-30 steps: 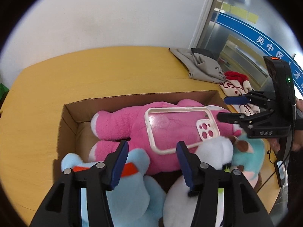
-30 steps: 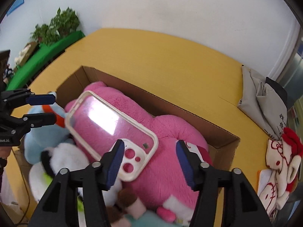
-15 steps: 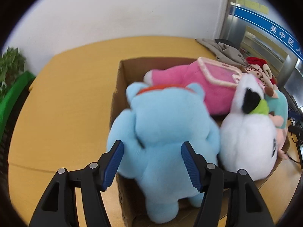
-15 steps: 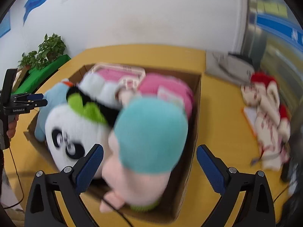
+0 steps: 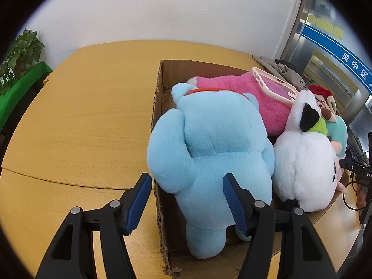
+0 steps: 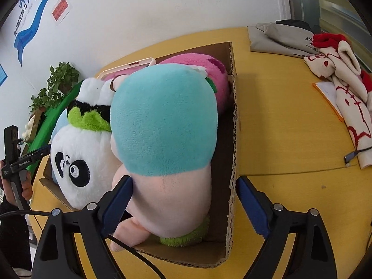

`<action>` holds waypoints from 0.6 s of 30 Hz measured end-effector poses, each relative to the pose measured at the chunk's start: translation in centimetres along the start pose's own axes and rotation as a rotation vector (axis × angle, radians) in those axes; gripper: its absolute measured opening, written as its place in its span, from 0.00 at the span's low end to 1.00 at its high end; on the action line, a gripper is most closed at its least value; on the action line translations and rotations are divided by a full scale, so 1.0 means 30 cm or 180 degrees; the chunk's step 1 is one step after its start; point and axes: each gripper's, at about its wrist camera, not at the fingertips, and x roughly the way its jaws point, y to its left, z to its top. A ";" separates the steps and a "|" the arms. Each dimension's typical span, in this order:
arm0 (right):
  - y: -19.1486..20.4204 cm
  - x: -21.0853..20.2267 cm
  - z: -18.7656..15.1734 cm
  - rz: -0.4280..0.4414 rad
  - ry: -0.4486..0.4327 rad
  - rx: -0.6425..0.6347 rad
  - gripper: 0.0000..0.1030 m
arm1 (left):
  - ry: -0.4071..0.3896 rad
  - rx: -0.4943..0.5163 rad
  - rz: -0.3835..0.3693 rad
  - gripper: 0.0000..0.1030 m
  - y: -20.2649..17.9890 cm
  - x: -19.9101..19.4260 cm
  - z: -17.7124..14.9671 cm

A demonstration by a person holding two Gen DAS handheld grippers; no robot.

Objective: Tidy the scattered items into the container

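Note:
A cardboard box (image 5: 160,88) on the yellow table holds several plush toys: a light-blue one (image 5: 209,134), a pink one (image 5: 232,86) with a pale phone case (image 5: 274,86) lying on it, a panda (image 6: 81,153) and a teal-and-pink one (image 6: 162,121). My left gripper (image 5: 186,200) is open at the box's near left corner. The box wall and the blue plush's lower body lie between its fingers. My right gripper (image 6: 183,202) stands wide at the other end, its jaws closing. The teal-and-pink plush and the box's side wall (image 6: 232,74) sit between them.
A grey cloth (image 6: 279,37), a red-and-white plush (image 6: 344,74), an orange notebook (image 6: 325,90) and a cable plug (image 6: 351,157) lie on the table (image 5: 81,116) to the right of the box. A potted plant (image 5: 18,48) stands beyond the table's left edge.
Both grippers left the pink plush and phone case, drew back and sank to opposite ends of the box. The right jaws now stand much wider than a second ago.

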 end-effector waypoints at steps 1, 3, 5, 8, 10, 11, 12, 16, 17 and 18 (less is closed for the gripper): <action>0.006 0.002 0.000 -0.0020 0.0005 -0.0016 0.92 | -0.0010 0.0007 0.0019 0.61 -0.001 -0.006 0.001; 0.015 -0.003 -0.007 -0.0056 -0.0013 -0.0019 0.93 | -0.0038 0.0033 0.0071 0.61 -0.009 -0.023 0.008; 0.030 -0.027 -0.016 -0.0127 -0.0083 -0.0034 0.93 | -0.0095 0.0080 0.0133 0.61 -0.028 -0.048 0.011; 0.107 -0.088 -0.028 -0.0497 -0.0281 -0.0261 0.98 | -0.0287 0.0198 0.0202 0.62 -0.090 -0.103 0.020; 0.184 -0.126 -0.040 -0.0647 -0.0413 -0.0440 0.99 | -0.0463 0.0213 0.0156 0.73 -0.135 -0.152 0.010; 0.232 -0.144 -0.049 -0.0679 -0.0477 -0.0535 0.99 | -0.0567 0.0202 0.0143 0.76 -0.156 -0.177 0.003; 0.271 -0.157 -0.057 -0.0691 -0.0524 -0.0606 0.99 | -0.0695 0.0183 0.0141 0.76 -0.181 -0.203 -0.008; 0.436 -0.209 -0.109 -0.0656 -0.0716 -0.0816 0.99 | -0.0972 0.0277 0.0200 0.76 -0.271 -0.270 -0.044; 0.464 -0.214 -0.125 -0.0660 -0.0745 -0.0835 0.99 | -0.0999 0.0275 0.0202 0.76 -0.288 -0.281 -0.055; 0.491 -0.220 -0.139 -0.0687 -0.0771 -0.0838 0.99 | -0.1015 0.0243 0.0179 0.76 -0.300 -0.289 -0.063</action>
